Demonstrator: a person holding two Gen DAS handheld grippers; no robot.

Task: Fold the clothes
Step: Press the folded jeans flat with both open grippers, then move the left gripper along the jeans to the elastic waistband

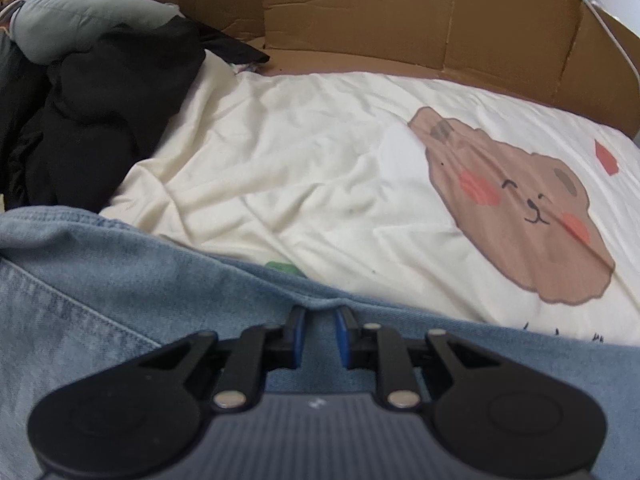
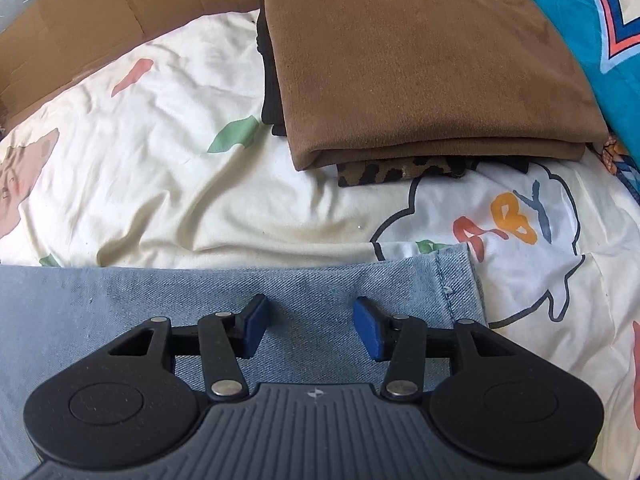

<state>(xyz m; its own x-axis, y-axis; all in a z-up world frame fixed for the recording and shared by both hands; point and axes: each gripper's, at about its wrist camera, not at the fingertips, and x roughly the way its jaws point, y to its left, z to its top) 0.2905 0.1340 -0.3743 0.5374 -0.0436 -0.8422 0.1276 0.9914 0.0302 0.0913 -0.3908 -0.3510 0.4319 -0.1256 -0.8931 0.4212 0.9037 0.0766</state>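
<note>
Light blue jeans (image 1: 120,280) lie across the near part of a cream bedsheet (image 1: 280,168) printed with a brown bear. My left gripper (image 1: 320,314) sits at the far edge of the denim, its blue pads (image 1: 298,332) drawn close with a puckered bit of the jeans edge pinched between them. In the right wrist view the jeans (image 2: 120,292) end in a stitched leg hem (image 2: 452,280) to the right. Over the denim just left of that hem, my right gripper (image 2: 310,312) stands open, with flat fabric showing between its fingers.
A heap of black and grey clothes (image 1: 92,112) lies at the left. Cardboard walls (image 1: 360,8) run behind the bed. A folded brown garment (image 2: 420,60) rests on a leopard-print piece (image 2: 400,172) at the far right, beside teal fabric (image 2: 592,20).
</note>
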